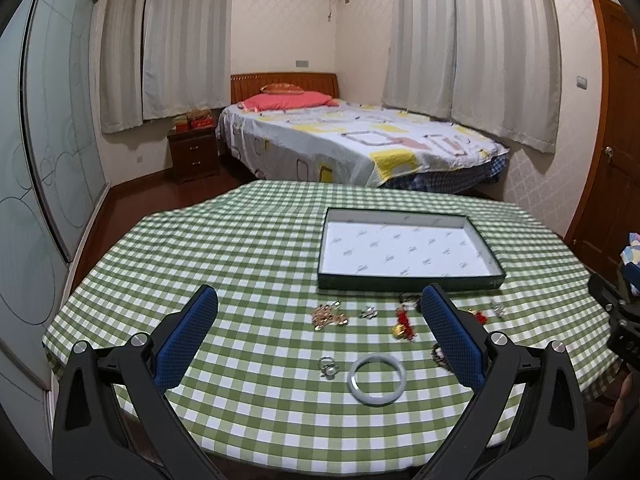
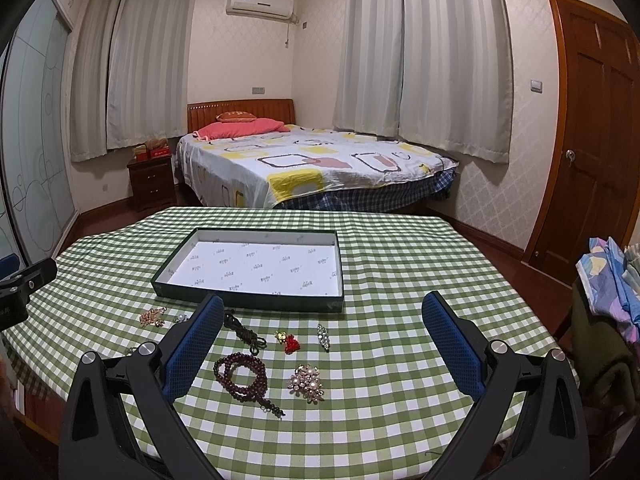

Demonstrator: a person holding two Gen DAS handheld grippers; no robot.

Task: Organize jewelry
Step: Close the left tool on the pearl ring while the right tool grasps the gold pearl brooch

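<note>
Fingers [image 1: 448, 340] of left gripper [image 1: 318, 298] spreading wide, holding nothing, hovering over green checked tablecloth [image 1: 240, 248]; right gripper [image 2: 322, 304] likewise gaping empty. Jewelry lying loose on cloth: white bangle [image 1: 376, 379], ring [image 1: 328, 368], dark red bead bracelet [image 2: 240, 372], pearl brooch [image 2: 307, 382], red charm [image 2: 291, 342]. Dark-rimmed tray [image 2: 248, 302] sitting just behind them, white liner showing repeated small logo print, too small to read

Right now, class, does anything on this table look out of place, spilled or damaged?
Nothing looks spilled or broken. The only oddity: the tray holds nothing, while every piece, such as the white bangle, dark red bead strand and pearl brooch, lies loose on the checked cloth in front of it.
</note>
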